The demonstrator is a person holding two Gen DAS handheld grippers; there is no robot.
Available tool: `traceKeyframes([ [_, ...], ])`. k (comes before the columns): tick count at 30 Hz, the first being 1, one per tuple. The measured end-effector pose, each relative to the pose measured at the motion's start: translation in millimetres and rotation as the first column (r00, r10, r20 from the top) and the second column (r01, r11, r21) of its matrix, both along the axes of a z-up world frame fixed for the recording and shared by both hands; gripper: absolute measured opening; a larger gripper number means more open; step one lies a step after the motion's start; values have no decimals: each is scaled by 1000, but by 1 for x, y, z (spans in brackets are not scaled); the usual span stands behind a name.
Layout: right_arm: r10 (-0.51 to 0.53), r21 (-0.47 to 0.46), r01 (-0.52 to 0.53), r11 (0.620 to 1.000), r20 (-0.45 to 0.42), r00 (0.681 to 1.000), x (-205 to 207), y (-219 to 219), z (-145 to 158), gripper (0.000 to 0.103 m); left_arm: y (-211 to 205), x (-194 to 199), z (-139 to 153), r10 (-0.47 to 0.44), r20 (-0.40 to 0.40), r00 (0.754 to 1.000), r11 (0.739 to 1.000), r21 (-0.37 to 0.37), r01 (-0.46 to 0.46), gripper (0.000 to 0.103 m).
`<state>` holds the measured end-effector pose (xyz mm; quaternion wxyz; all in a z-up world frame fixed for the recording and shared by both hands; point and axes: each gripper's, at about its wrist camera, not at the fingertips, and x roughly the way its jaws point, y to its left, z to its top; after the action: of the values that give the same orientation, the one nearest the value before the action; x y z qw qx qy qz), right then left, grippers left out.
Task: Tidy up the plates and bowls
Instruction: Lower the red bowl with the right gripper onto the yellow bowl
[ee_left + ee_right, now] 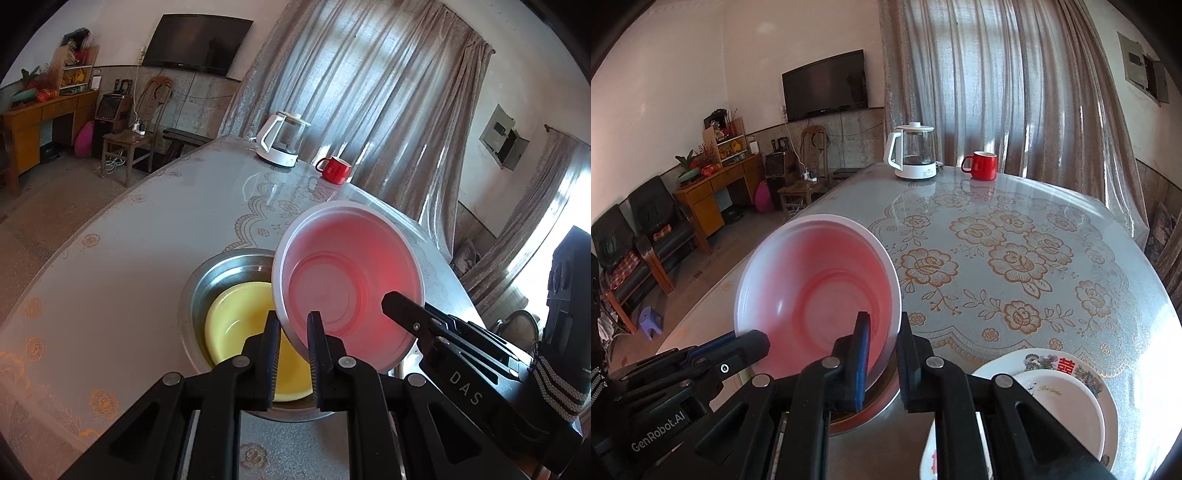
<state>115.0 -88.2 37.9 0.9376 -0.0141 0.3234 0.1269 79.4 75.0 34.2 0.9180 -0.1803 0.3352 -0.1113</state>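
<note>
Holding the pink bowl [347,280] up with both tongs.
We clamp left tongs [293,354] and right tongs [882,354] on its rim, at six o'clock, tilting it above the yellow bowl [240,325].

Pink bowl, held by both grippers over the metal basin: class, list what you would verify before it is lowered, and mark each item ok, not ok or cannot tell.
1. Left gripper clamped on the pink bowl's rim: ok.
2. Right gripper clamped on the rim: ok.
3. Bowl held level: not ok, it tilts.
4. Yellow bowl sits in the metal basin, open side up: ok.
5. Pink bowl centred over the yellow bowl: cannot tell.
6. Stacked plates apart from the basin: ok.
</note>
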Motion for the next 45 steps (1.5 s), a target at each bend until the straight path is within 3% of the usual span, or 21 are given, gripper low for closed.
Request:
traceKeyframes([
  [9,103,86,-98,991,-62,993,-5,26,-12,12,33,-17,-4,61,13,998,998,-6,-61,13],
  [14,130,101,-122,987,-76,989,-9,35,-14,12,46,-18,-8,42,-14,999,998,-53,-43,13],
  [17,128,155,-111,982,-111,985,-3,28,-15,12,46,-9,-2,24,-19,1000,995,-93,-26,13],
  [25,81,209,-44,977,-174,981,11,7,-20,12,30,7,-6,-39,-84,996,997,-74,33,13],
  [37,68,192,-21,981,-243,968,19,7,-42,15,27,15,-24,-22,-149,989,999,-28,18,13],
  [45,65,158,-27,987,-237,969,19,10,-48,19,24,18,-34,0,-169,986,1000,0,0,13],
])
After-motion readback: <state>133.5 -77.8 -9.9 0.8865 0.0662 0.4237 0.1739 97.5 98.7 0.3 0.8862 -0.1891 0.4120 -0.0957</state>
